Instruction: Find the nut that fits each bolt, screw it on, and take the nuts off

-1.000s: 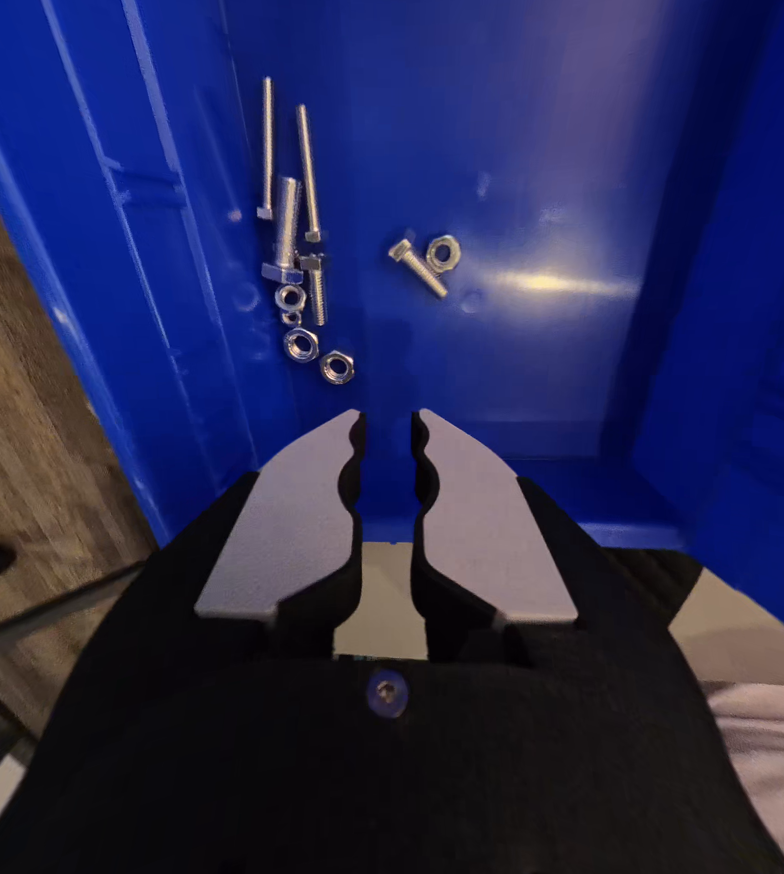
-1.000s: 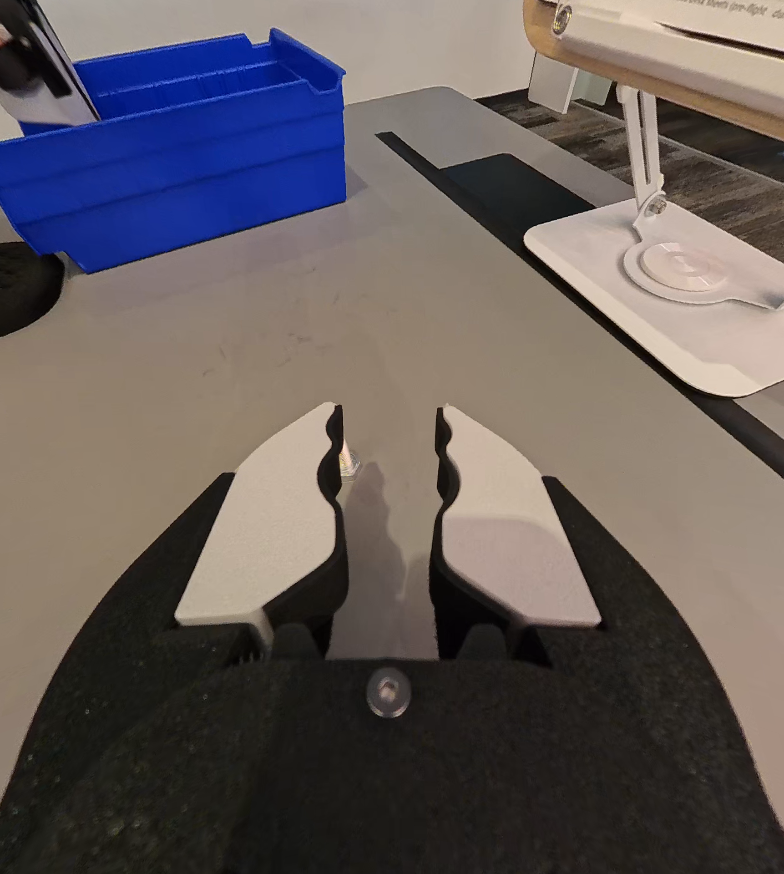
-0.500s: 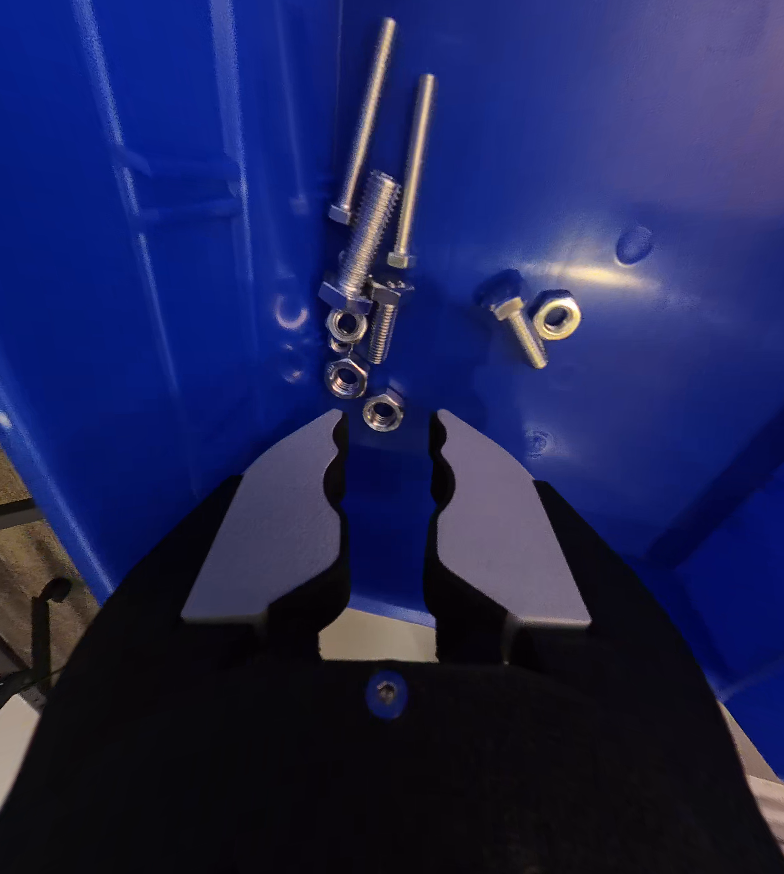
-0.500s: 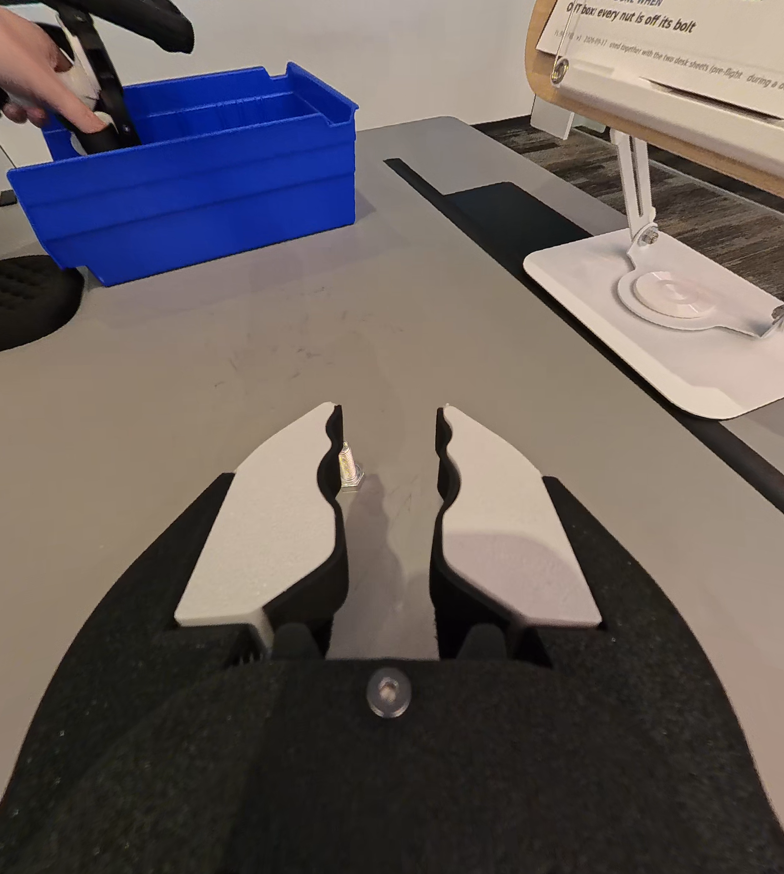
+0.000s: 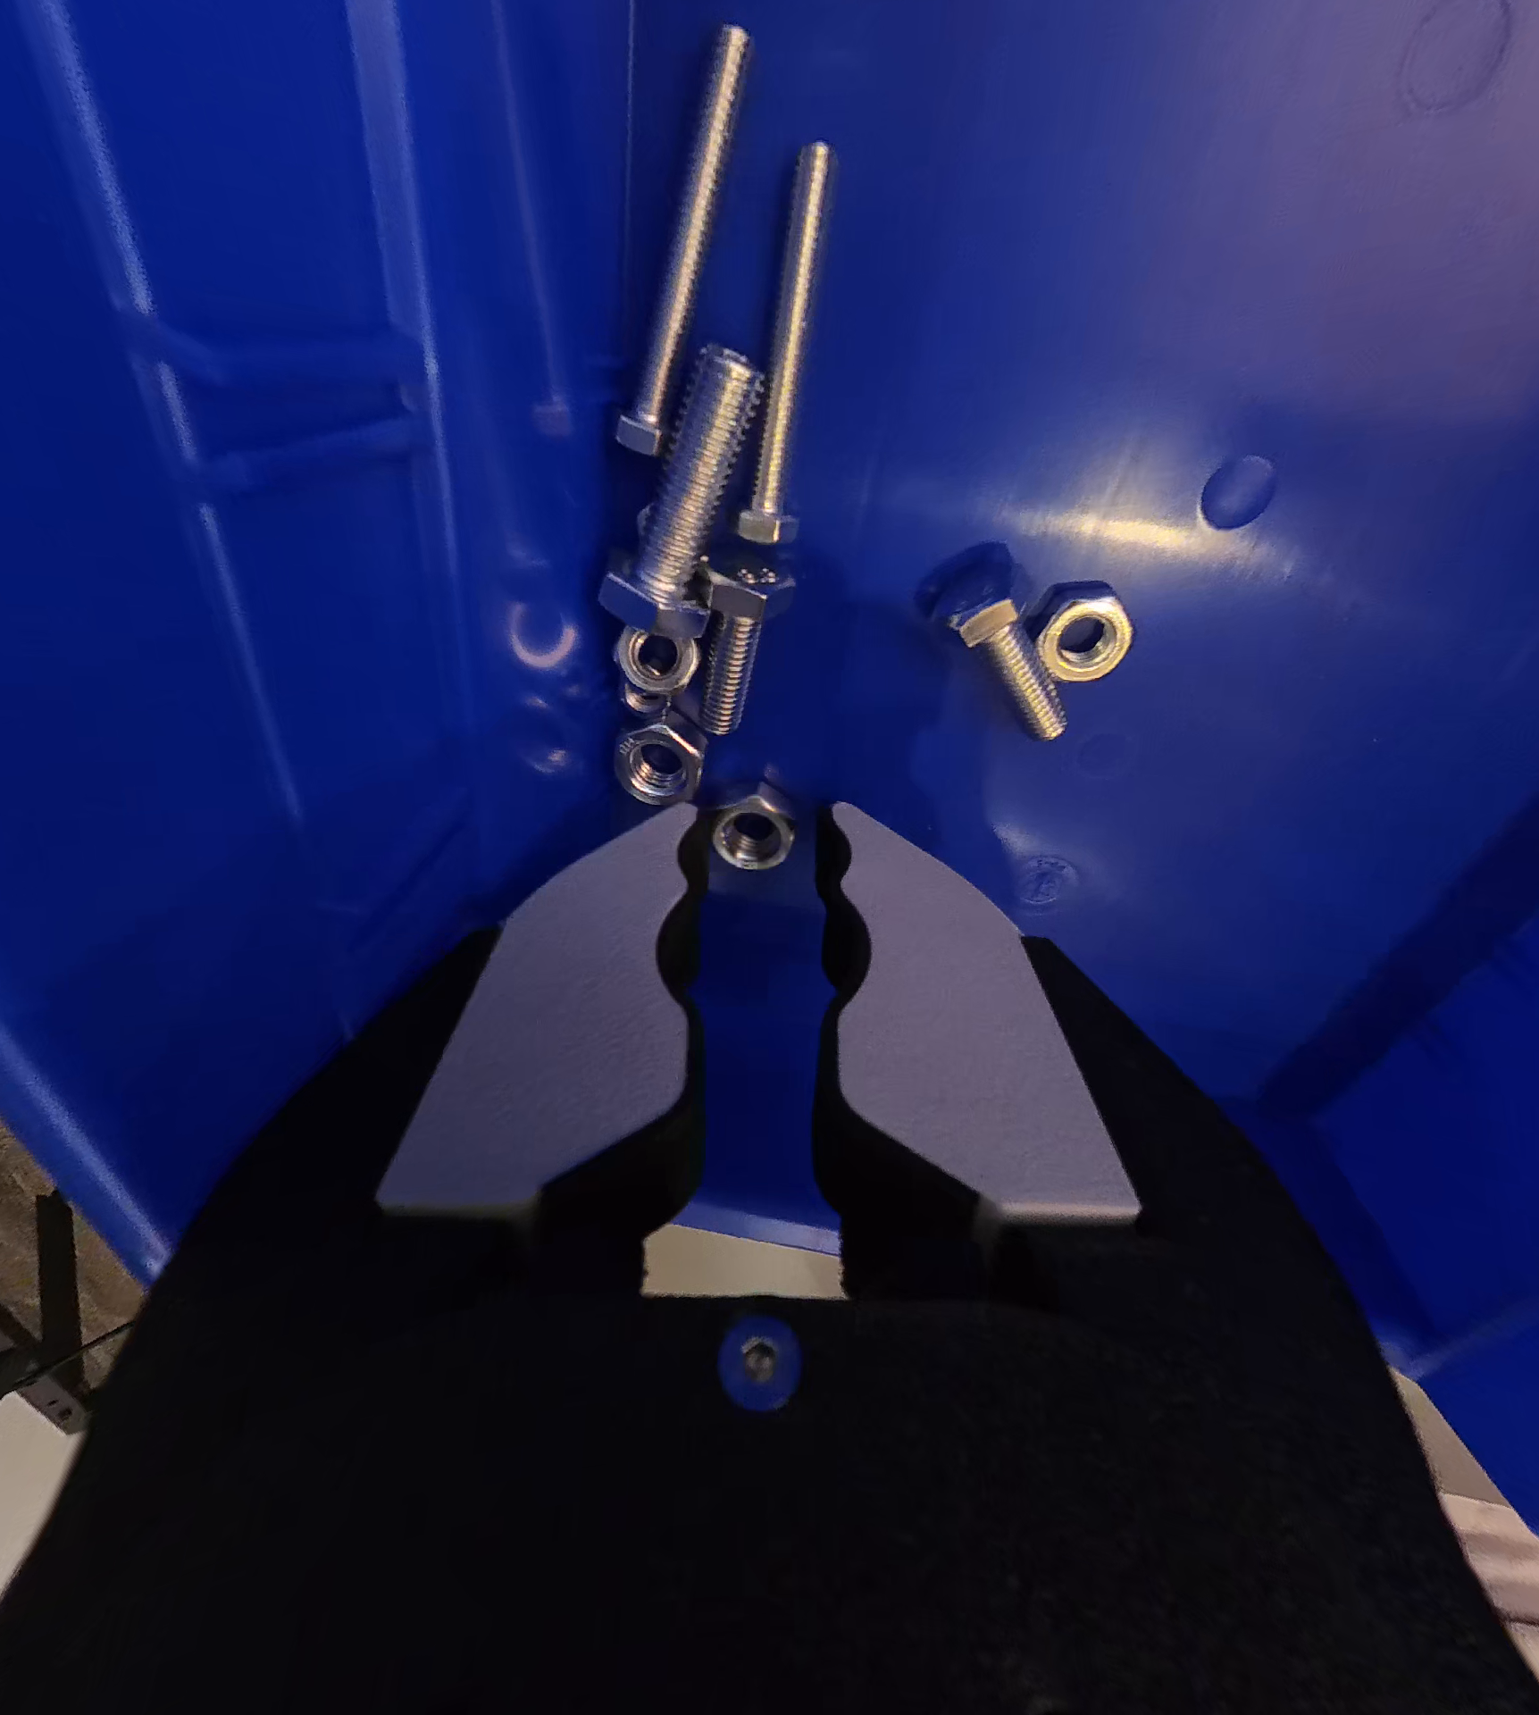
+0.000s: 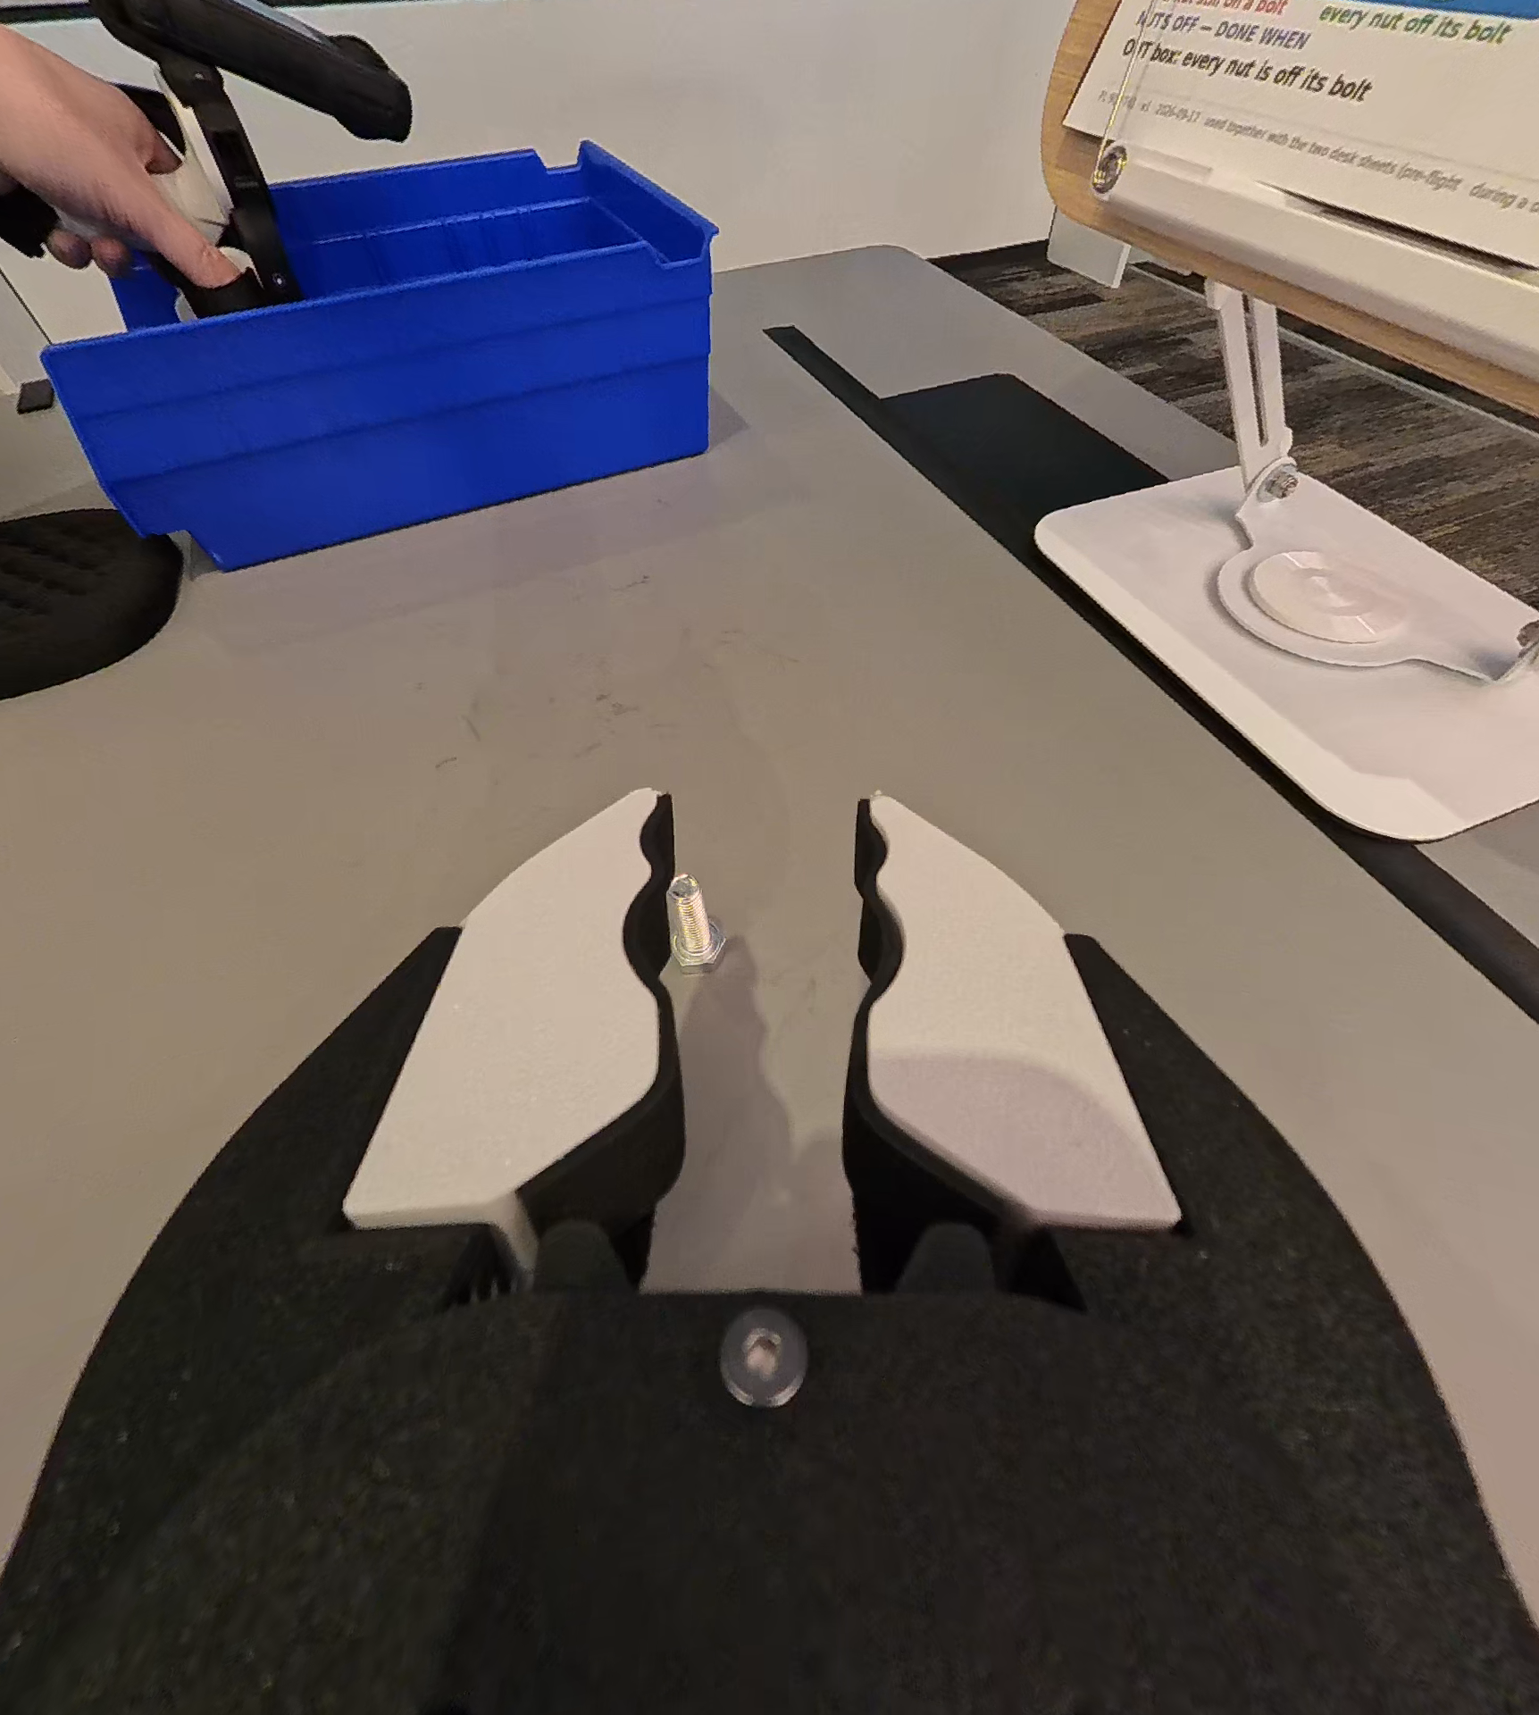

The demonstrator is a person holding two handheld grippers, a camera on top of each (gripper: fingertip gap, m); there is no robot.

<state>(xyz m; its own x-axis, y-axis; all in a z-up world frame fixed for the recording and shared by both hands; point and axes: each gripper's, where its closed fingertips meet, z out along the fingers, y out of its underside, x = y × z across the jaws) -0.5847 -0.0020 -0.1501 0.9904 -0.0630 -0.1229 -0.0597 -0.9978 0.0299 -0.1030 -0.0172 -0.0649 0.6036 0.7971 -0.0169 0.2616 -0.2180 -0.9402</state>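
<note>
One nut [image 5: 750, 835] is lying between the fingertips of your left hand-held gripper [image 5: 756, 821], flat on the floor of the blue bin [image 5: 1211, 278], bore facing up toward the camera. You are holding this hand-held gripper released: both fingers [image 5: 561, 1002] are standing apart with blue floor showing between them, and neither is seen touching the nut. The nut is sitting dead ahead along the finger axis, at the very tips, so the closing move turns on that alignment; judged from this view, the flats are lying roughly across the gap, and a slight advance would seat the nut deeper before you clench.

Just beyond and to the left, a second nut [image 5: 654, 763] is lying near the first, close to the left fingertip; it may get nudged or caught on closing. Farther along, more nuts and several bolts [image 5: 700, 501] are piled against the bin wall, their shanks running away from you. A short bolt [image 5: 1011, 668] and another nut [image 5: 1083, 635] are lying apart to the right.

Your right hand-held gripper [image 6: 763, 807] is hovering over the desk [image 6: 283, 835], also released and empty. A small bolt [image 6: 694, 928] is standing head-down, thread up, between its fingers, just beside the left one. The left hand-held gripper is the one nearer the nuts; the right is nearer this upright bolt.
</note>
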